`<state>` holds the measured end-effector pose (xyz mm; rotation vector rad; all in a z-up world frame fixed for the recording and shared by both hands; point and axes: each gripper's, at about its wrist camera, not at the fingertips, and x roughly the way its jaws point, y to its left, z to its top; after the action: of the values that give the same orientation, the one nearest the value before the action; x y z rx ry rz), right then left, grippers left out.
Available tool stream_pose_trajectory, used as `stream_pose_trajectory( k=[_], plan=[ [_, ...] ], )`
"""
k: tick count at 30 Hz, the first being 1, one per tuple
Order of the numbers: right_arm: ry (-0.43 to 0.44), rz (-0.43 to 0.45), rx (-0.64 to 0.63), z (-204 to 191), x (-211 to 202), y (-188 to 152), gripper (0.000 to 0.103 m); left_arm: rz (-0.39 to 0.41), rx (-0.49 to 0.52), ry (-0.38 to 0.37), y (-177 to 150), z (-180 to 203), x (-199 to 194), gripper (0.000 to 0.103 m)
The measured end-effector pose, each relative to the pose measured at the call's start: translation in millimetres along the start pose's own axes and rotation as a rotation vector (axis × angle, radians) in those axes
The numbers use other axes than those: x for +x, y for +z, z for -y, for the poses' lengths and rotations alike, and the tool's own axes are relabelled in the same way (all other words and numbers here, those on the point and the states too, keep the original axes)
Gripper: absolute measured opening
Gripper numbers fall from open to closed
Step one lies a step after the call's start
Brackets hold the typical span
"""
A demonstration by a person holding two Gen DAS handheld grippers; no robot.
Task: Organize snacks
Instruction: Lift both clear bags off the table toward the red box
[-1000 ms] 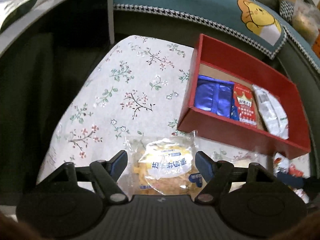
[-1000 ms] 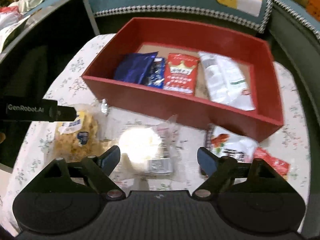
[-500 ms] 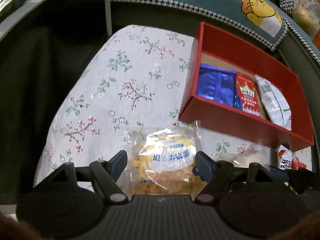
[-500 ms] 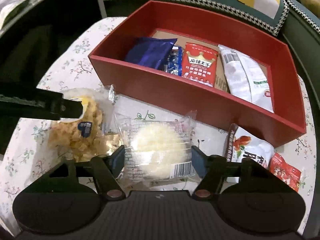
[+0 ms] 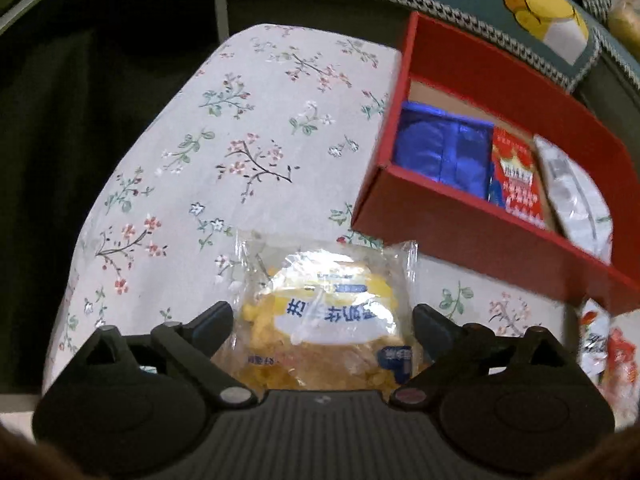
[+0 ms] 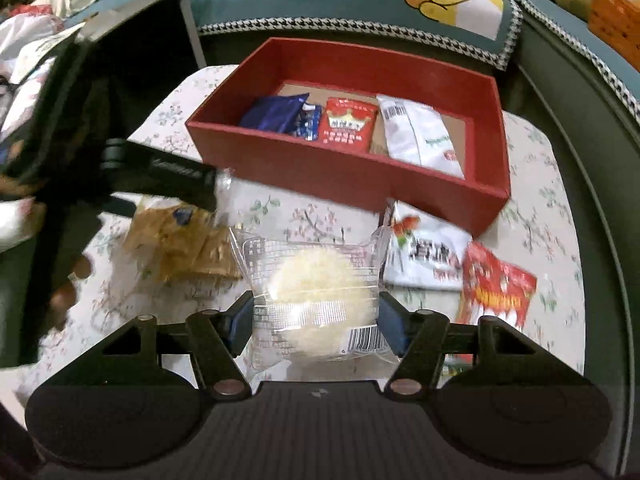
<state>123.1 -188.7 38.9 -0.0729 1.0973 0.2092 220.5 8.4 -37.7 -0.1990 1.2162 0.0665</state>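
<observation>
Two grippers are working over the snacks beside the red box.

We are seeing the left gripper (image 5: 322, 320) opening its jaws around the yellow snack bag (image 5: 326, 316), which is lying on the floral desk (image 5: 240, 120); its pads are not pressing it. The right gripper (image 6: 316, 314) is clamping the clear-wrapped round pastry (image 6: 316, 300). The red box (image 6: 360, 172) behind it is holding a blue packet (image 6: 276, 114), a red packet (image 6: 348, 126) and a white packet (image 6: 420, 136).
</observation>
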Motion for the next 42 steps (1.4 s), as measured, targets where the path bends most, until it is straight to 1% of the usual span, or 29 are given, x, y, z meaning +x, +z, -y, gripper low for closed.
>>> stream_pose_trajectory(
  k=[2, 3, 5, 7, 12, 17, 19, 21, 26, 30, 31, 33, 34, 36, 38, 40, 42],
  plan=[
    [0.003, -0.007, 0.003, -0.8, -0.6, -4.1, 0.07, 0.002, -0.018, 0.003, -3.8, -1.9, -0.2, 0.099],
    [0.004, -0.008, -0.001, -1.7, -1.1, -6.0, 0.07, -0.001, -0.027, 0.001, -5.2, -3.8, -0.8, 0.097],
    [0.008, -0.013, -0.01, -3.5, -0.6, -7.1, 0.07, 0.002, -0.035, -0.014, -9.5, -8.3, -5.1, 0.086],
    [0.008, -0.013, -0.018, -6.4, -2.6, -8.2, 0.07, 0.002, -0.03, -0.024, -17.2, -10.8, -12.9, 0.081],
    [0.013, 0.014, -0.04, -12.5, -11.2, -10.6, 0.07, 0.016, 0.017, -0.025, -44.6, -11.4, -32.7, 0.079],
    [0.012, 0.023, -0.043, -15.7, -18.4, -19.4, 0.07, 0.063, 0.07, -0.039, -66.5, -8.2, -59.4, 0.078],
    [-0.002, 0.014, -0.049, -17.7, -16.5, -23.5, 0.07, 0.068, 0.085, -0.06, -73.4, -5.7, -67.0, 0.078],
    [-0.018, 0.0, -0.054, -19.2, -12.3, -27.9, 0.07, 0.069, 0.114, -0.059, -82.4, -1.4, -71.4, 0.078],
    [-0.06, -0.043, -0.078, -24.4, 0.2, -41.9, 0.07, 0.027, 0.194, -0.072, -107.2, 11.3, -73.4, 0.078],
    [-0.097, -0.087, -0.114, -29.8, 15.3, -56.4, 0.07, -0.006, 0.25, -0.051, -127.9, 16.4, -66.6, 0.078],
    [-0.099, -0.096, -0.123, -31.2, 18.4, -59.6, 0.072, -0.013, 0.265, -0.041, -132.3, 17.0, -63.2, 0.078],
    [-0.118, -0.087, -0.163, -36.6, 21.3, -63.3, 0.074, -0.016, 0.273, -0.03, -137.0, 14.9, -58.4, 0.079],
    [-0.127, -0.081, -0.185, -40.0, 22.6, -65.0, 0.076, -0.02, 0.274, -0.033, -137.7, 13.4, -56.6, 0.081],
    [-0.135, -0.081, -0.187, -41.0, 25.5, -66.3, 0.077, -0.014, 0.275, -0.037, -138.1, 10.7, -55.6, 0.086],
    [-0.135, -0.087, -0.186, -38.4, 28.5, -65.6, 0.082, -0.006, 0.284, -0.02, -139.6, 9.2, -52.7, 0.096],
    [-0.141, -0.097, -0.186, -36.0, 30.5, -66.5, 0.081, -0.014, 0.279, -0.021, -140.0, 5.8, -48.1, 0.099],
    [-0.15, -0.096, -0.199, -36.2, 28.8, -68.5, 0.077, -0.024, 0.257, -0.039, -140.4, 0.8, -46.4, 0.099]
  ],
)
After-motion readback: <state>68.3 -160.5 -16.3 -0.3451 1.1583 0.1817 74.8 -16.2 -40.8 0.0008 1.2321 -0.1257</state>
